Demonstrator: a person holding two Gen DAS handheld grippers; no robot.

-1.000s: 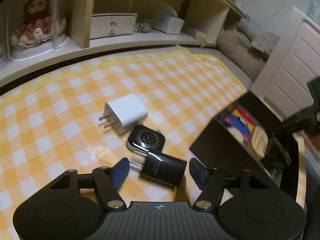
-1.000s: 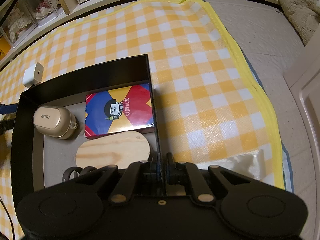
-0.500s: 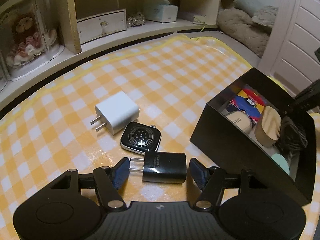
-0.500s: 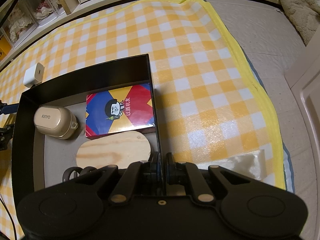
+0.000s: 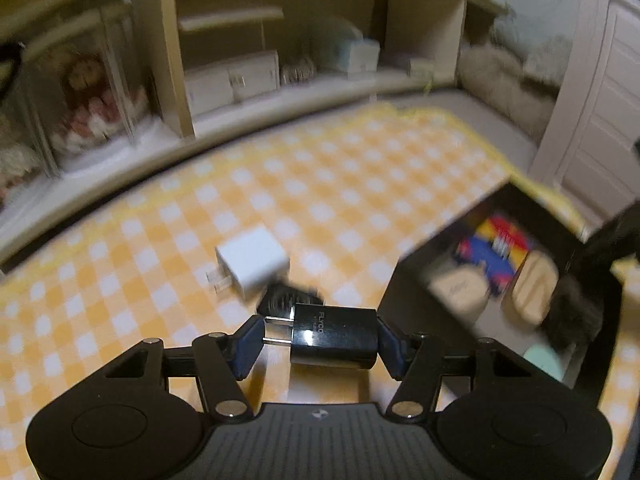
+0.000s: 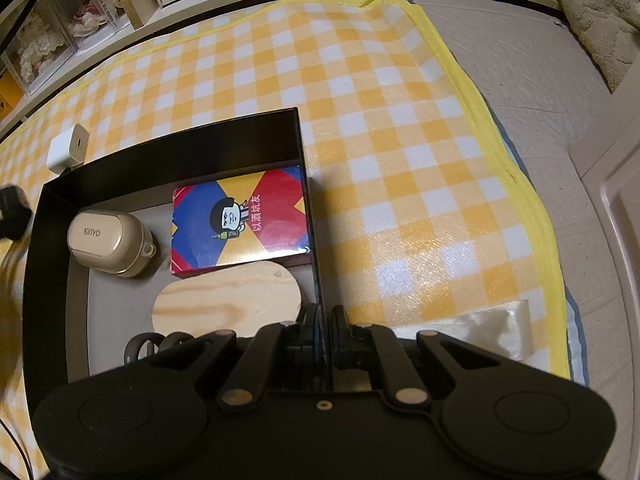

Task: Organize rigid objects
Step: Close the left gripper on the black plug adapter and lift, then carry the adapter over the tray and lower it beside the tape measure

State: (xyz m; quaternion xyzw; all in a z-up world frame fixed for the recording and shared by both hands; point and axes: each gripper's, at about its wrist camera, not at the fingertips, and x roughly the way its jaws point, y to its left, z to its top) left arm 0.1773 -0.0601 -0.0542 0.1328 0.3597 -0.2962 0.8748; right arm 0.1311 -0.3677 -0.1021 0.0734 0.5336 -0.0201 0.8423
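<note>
On the yellow checked mat (image 6: 400, 152), the left gripper (image 5: 320, 338), jaws just closing, clamps the black charger (image 5: 334, 336); the right gripper (image 6: 325, 334) pinches the black box (image 6: 180, 156) wall.

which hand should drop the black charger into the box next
Left. The left gripper already has the black charger clamped between its pads, with the black box just to its right. The right gripper is shut on the box's wall, apparently steadying it.
</note>
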